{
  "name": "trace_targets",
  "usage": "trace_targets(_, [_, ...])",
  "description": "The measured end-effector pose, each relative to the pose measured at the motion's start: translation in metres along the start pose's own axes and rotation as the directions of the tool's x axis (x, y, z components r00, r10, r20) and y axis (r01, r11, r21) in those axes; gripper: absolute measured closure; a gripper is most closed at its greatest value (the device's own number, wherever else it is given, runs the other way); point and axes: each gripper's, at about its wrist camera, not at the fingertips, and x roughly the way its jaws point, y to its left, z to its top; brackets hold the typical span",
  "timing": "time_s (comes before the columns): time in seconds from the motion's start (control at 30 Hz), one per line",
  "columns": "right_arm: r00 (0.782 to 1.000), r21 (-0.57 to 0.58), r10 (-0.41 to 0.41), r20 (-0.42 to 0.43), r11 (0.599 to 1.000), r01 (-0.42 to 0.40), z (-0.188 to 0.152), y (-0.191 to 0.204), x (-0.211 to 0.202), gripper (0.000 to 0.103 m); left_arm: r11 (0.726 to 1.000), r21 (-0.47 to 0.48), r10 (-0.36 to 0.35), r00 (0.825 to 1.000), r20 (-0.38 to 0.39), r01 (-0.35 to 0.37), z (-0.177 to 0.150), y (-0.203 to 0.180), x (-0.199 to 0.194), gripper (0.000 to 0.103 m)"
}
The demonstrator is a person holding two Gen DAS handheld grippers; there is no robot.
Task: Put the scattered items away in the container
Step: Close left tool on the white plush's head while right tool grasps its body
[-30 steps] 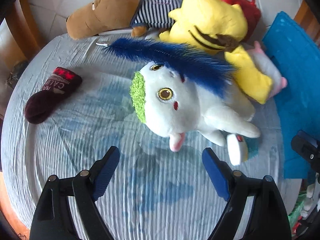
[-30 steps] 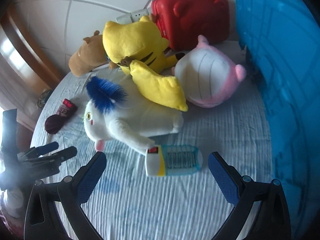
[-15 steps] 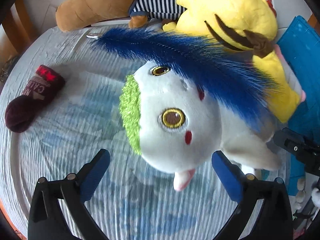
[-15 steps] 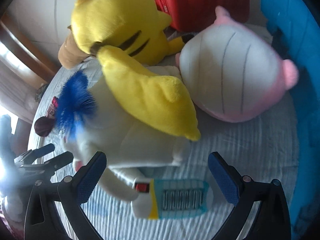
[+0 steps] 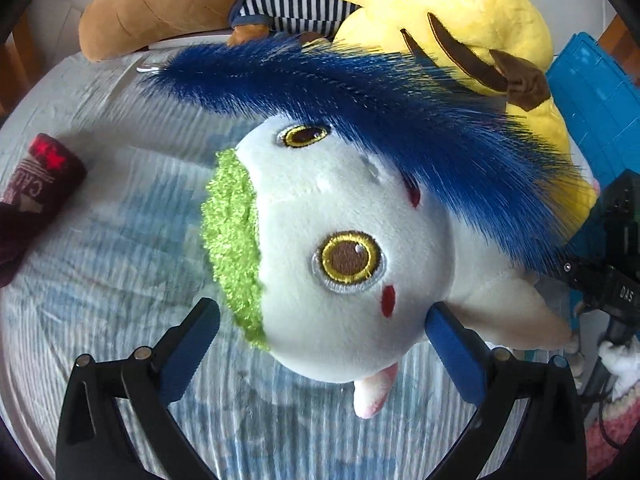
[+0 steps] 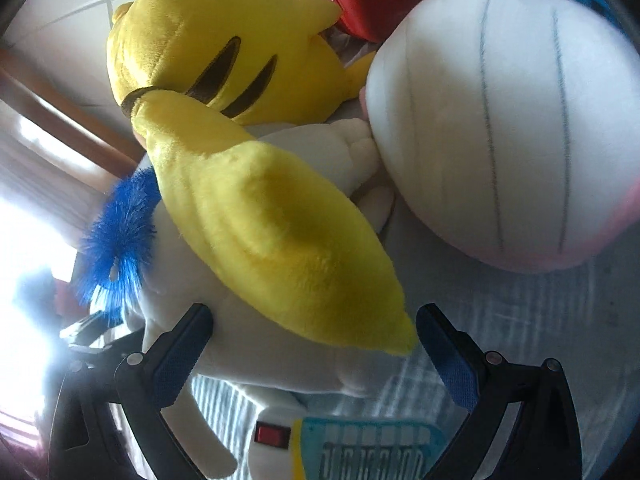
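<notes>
Left wrist: left gripper [image 5: 322, 330] spread wide around white plush [image 5: 344, 248] — blue container [image 5: 600, 112] beside; right gripper [image 6: 314, 330] wide.

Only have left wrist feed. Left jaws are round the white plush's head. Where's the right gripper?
Observer: The right gripper is open, jaws either side of the yellow plush's tail tip, which lies over the white plush's body.
Operator: Anything under it?
Observer: A white and teal gadget with a red switch lies on the cloth just below the jaws.
Operator: What's right of that tail?
Observer: A round white and pink plush, touching the white plush's feet.
</notes>
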Motion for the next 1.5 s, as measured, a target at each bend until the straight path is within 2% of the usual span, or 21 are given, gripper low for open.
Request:
trace_targets(0.1, [0.999,0.012,0.038,-0.004,0.999,-0.038,0.003,-0.002,0.003,0.000,1.000,0.011,-0.007,1.000,0.005,0.007,0.000,0.000,-0.004,0.000])
trace_targets(0.27, [0.999,-0.013,0.051,-0.008,0.999,-0.051,0.007,0.004,0.006,0.000,1.000,0.025,-0.015,1.000,0.018,0.014,0.000,-0.005,0.000,0.000])
trace_targets(0.53, [0.991,0.057,0.132,-0.026,0.990,-0.130,0.010,0.002,0.024,0.000,0.999,0.026,-0.046,0.998,0.037,0.045,0.000,-0.007,0.013,0.000])
trace_targets(0.63, [0.993,0.028,0.111,-0.041,0.994,-0.110,0.011,0.012,0.026,0.000,0.999,0.045,-0.010,0.999,0.043,0.008,0.001,-0.013,0.012,0.000])
trace_targets(0.83, [0.999,-0.114,-0.014,-0.053,0.993,0.008,-0.005,0.063,0.015,0.000,0.990,0.113,0.078,0.996,0.052,-0.083,-0.012,-0.023,-0.006,0.024])
trace_targets(0.9, [0.997,-0.143,-0.018,-0.070,0.990,0.008,-0.017,0.079,0.012,0.000,0.981,0.143,0.121,0.991,0.059,-0.129,-0.022,-0.023,-0.016,0.037])
trace_targets(0.93, [0.997,-0.157,-0.012,-0.082,0.988,-0.001,-0.026,0.089,0.010,0.000,0.975,0.161,0.145,0.987,0.063,-0.154,-0.029,-0.023,-0.022,0.041])
trace_targets(1.0, [0.994,-0.186,-0.002,-0.105,0.982,-0.018,-0.043,0.107,0.008,0.000,0.974,0.172,0.146,0.989,0.030,-0.149,-0.045,-0.015,-0.031,0.050])
trace_targets(1.07, [0.993,-0.211,0.024,-0.115,0.976,-0.048,-0.057,0.123,0.004,0.003,0.981,0.147,0.131,0.991,-0.011,-0.128,-0.060,-0.002,-0.035,0.050])
trace_targets(1.13, [0.991,-0.200,0.037,-0.128,0.978,-0.062,-0.068,0.131,0.003,0.005,0.978,0.126,0.172,0.985,-0.011,-0.169,-0.069,0.007,-0.041,0.050])
trace_targets(1.23, [0.992,-0.213,-0.050,-0.112,0.977,0.025,-0.079,0.136,-0.005,0.007,0.976,0.063,0.207,0.978,0.033,-0.208,-0.069,0.020,-0.060,0.048])
trace_targets(1.3, [0.989,-0.273,-0.140,-0.053,0.954,0.120,-0.083,0.145,-0.019,0.007,0.969,0.042,0.239,0.968,0.079,-0.242,-0.069,0.024,-0.073,0.025])
trace_targets(1.33, [0.983,-0.304,-0.184,-0.018,0.937,0.170,-0.085,0.150,-0.027,0.006,0.966,0.038,0.252,0.962,0.101,-0.257,-0.069,0.024,-0.077,0.020])
trace_targets(1.4, [0.970,-0.352,-0.242,0.037,0.905,0.239,-0.084,0.143,-0.039,0.000,0.964,0.045,0.255,0.958,0.131,-0.263,-0.063,0.024,-0.081,0.018])
trace_targets(1.5, [0.963,-0.384,-0.266,0.044,0.886,0.262,-0.090,0.137,-0.038,0.000,0.952,0.079,0.282,0.948,0.147,-0.295,-0.057,0.021,-0.078,0.018])
